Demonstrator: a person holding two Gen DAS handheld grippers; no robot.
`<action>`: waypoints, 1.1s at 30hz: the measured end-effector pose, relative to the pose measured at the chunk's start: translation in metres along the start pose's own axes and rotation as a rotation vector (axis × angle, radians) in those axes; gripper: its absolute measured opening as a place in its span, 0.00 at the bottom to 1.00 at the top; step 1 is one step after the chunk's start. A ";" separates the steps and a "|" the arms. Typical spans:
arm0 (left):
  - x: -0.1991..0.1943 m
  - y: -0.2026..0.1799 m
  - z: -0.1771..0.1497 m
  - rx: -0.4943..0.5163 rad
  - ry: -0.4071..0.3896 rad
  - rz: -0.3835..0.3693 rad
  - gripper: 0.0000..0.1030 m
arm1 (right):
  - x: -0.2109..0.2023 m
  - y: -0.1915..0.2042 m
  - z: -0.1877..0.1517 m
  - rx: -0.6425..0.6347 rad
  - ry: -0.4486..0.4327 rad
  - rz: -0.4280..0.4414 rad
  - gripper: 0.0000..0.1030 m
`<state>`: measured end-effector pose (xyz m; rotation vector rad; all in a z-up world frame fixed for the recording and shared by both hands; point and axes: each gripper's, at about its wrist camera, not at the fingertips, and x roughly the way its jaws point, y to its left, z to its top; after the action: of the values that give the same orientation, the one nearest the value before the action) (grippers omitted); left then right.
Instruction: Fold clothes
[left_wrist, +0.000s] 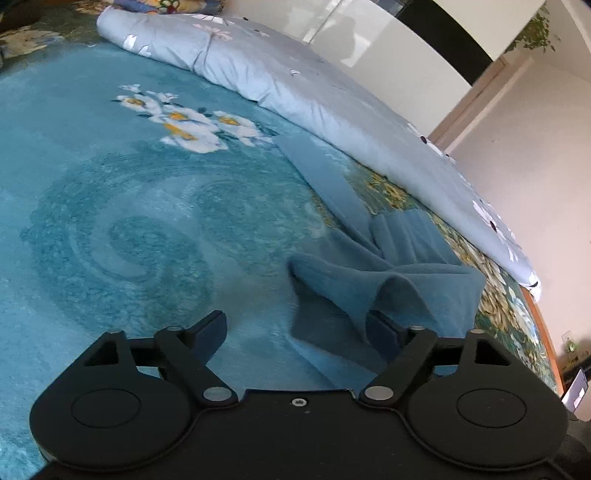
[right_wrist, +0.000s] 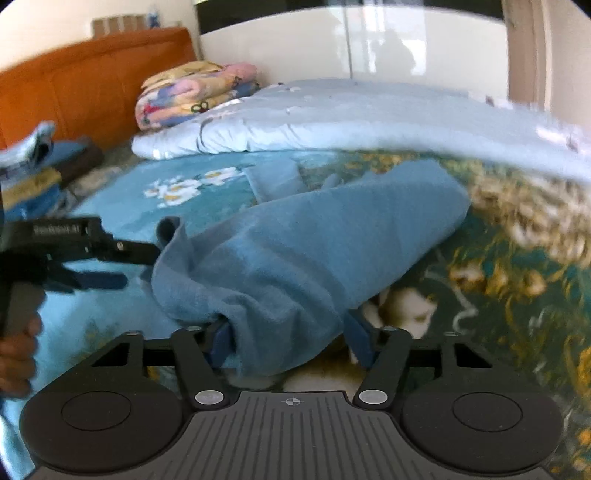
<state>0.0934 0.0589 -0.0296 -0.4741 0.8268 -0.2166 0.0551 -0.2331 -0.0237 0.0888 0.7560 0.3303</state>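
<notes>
Both grippers meet the blue garment (right_wrist: 295, 251) on the floral bedspread (left_wrist: 122, 229). Left gripper (left_wrist: 295, 328) stands wide apart, cloth draped over its right finger only, unpinched. Right gripper (right_wrist: 291, 343) is about half spread with a thick fold bunched between its fingers; whether the pads press it I cannot tell. Beyond, at 12 o'clock, a pale folded quilt (right_wrist: 332, 118) lines the bed. At 10 o'clock sit stacked blankets (right_wrist: 192, 92) and a clothes pile (right_wrist: 33, 173).

Garment (right_wrist: 295, 254) on bedspread (left_wrist: 110, 221), before quilt (left_wrist: 295, 85)
</notes>
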 end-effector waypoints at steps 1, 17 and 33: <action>0.000 0.002 0.000 -0.002 0.000 0.008 0.61 | -0.001 -0.001 0.000 0.009 0.006 0.002 0.46; 0.030 -0.018 0.004 0.098 0.041 0.047 0.02 | -0.014 0.039 -0.003 -0.212 0.004 -0.076 0.16; 0.023 -0.062 0.002 0.252 -0.042 0.168 0.01 | -0.029 0.027 0.016 -0.240 -0.134 -0.246 0.05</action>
<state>0.1094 -0.0026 -0.0136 -0.1715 0.7813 -0.1518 0.0390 -0.2164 0.0126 -0.2061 0.5824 0.1766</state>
